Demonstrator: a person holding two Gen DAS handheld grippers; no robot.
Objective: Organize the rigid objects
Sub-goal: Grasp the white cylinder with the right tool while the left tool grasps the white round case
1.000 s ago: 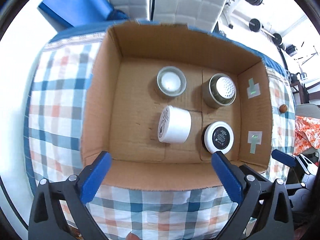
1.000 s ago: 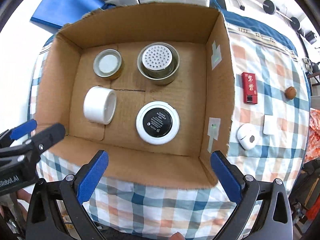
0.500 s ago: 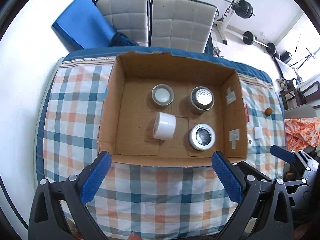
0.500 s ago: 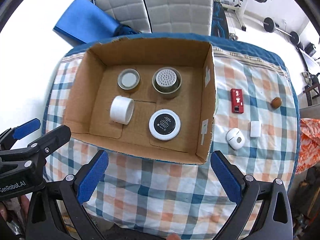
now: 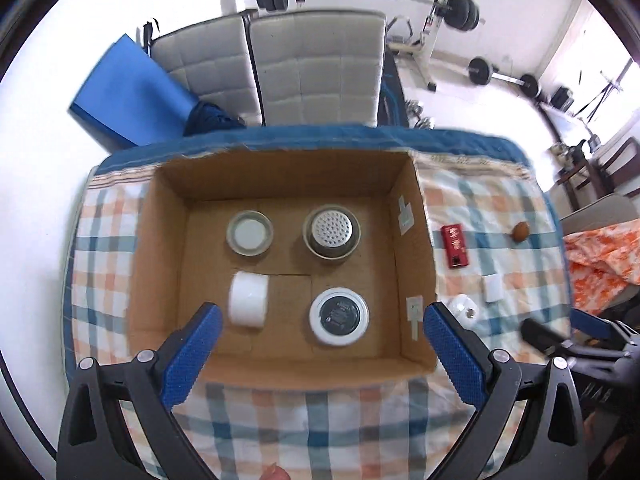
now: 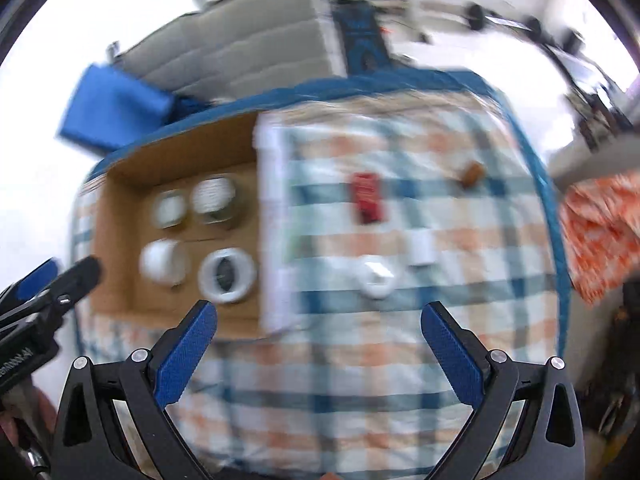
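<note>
The step in hand looks like reaching for the next loose item to the right of the cardboard box (image 5: 414, 276). Four things lie there on the checked cloth of the tabletop (image 5: 312, 424): a red rectangular case (image 5: 455, 247) just beside the box's right wall, a small brown round object (image 5: 521, 231) toward the far right edge, a small white block (image 5: 492, 288), and a white rounded object (image 5: 464, 309) nearest the front, close to the box's front right corner.

To do this well, the right claw (image 6: 318, 354) should settle over one item, probably the white rounded object (image 6: 376, 276) that lies almost straight ahead of it, and come down with its jaws straddling it evenly. That shape is smooth and may slip, so a centred, square grip matters. The right wrist view is badly blurred, so slowing before descent would help.

Inside the box sit a shallow tin with a white lid (image 5: 250, 233), a metal cup with a perforated top (image 5: 331, 232), a white cylinder on its side (image 5: 249, 299) and a round white-rimmed jar with a dark lid (image 5: 339, 316), leaving room along the left wall.

The right claw is spread wide and empty, held above the front edge, aimed down at the cloth. The left claw (image 5: 320, 354) is also wide and empty, poised above the box's front wall.
</note>
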